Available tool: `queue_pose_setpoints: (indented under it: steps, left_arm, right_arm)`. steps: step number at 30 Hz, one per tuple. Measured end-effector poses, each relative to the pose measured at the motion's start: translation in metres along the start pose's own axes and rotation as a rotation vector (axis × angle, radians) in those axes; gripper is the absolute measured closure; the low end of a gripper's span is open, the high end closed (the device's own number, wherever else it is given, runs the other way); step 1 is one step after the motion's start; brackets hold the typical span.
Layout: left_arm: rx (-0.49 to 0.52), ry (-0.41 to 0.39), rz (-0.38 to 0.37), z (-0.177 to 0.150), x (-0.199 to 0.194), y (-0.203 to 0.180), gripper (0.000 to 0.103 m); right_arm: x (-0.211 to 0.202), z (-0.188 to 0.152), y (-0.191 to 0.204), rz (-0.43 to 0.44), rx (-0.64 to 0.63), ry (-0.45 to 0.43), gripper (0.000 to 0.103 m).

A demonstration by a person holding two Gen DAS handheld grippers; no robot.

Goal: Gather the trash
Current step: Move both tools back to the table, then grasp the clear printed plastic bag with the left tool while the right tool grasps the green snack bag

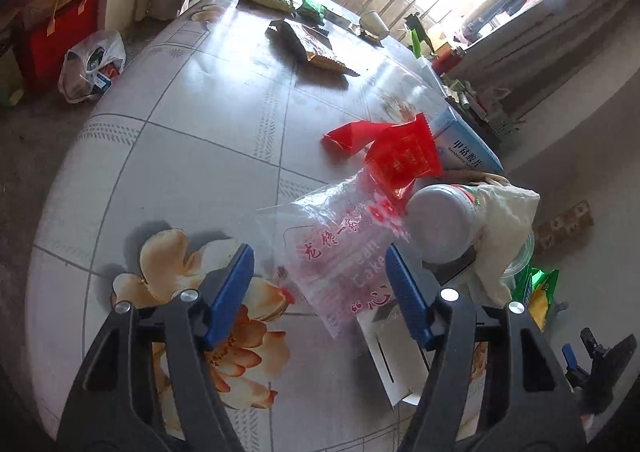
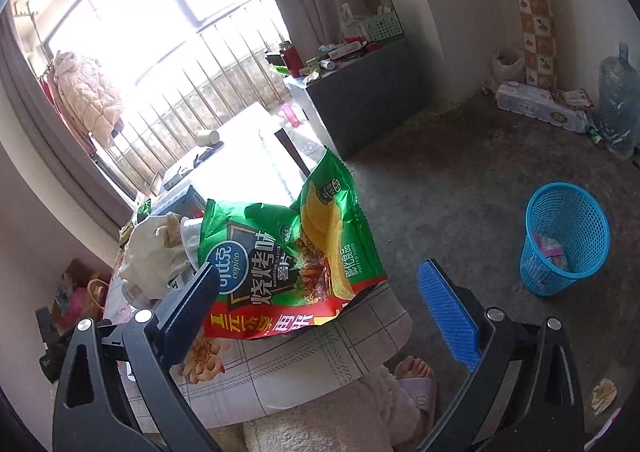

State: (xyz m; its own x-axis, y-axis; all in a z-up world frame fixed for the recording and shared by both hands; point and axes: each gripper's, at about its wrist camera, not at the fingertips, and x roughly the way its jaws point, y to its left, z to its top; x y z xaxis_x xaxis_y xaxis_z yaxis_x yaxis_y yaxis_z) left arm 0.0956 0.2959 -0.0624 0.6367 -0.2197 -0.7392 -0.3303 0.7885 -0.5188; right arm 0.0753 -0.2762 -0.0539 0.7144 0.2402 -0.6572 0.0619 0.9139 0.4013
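Note:
My left gripper (image 1: 320,286) hangs open low over the flowered table (image 1: 180,156). A clear plastic bag with red print (image 1: 340,248) lies on the table between its blue fingertips, and neither pad presses on it. Just beyond lies a red wrapper (image 1: 400,156), and a brown wrapper (image 1: 312,46) lies farther back. My right gripper (image 2: 320,308) stands wide open at the table's corner. The green chip bag (image 2: 296,248) sits right ahead of it, with the left finger (image 2: 188,308) in front of the bag's lower corner. A blue mesh waste basket (image 2: 564,236) stands on the floor to the right.
A grey-lidded jar (image 1: 440,220), a white cloth (image 1: 504,220), a blue-and-white box (image 1: 464,144) and a white card (image 1: 392,356) crowd the table's right side. A paper cup (image 1: 374,22) lies at the far edge. A person's slippered foot (image 2: 416,384) is under the corner.

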Motion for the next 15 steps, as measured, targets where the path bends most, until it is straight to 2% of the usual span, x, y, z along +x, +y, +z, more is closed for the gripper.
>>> queue_pose_setpoints:
  steps: [3, 8, 11, 15]
  left_arm:
    - [0.008, -0.011, 0.020, -0.004, 0.006, -0.002, 0.048]
    - [0.067, -0.029, 0.116, -0.007, 0.010, -0.009, 0.069]
    - [0.107, -0.043, 0.150, -0.009, 0.011, -0.013, 0.075]
    - [0.104, -0.059, 0.154, -0.011, 0.008, -0.010, 0.082]
  right_arm:
    - [0.006, 0.002, -0.004, 0.012, 0.033, 0.019, 0.006]
    - [0.012, 0.002, -0.009, 0.011, 0.067, 0.037, 0.006]
    - [0.014, 0.001, -0.011, 0.015, 0.079, 0.041, 0.007]
    - [0.018, -0.002, -0.015, 0.029, 0.099, 0.061, 0.007]
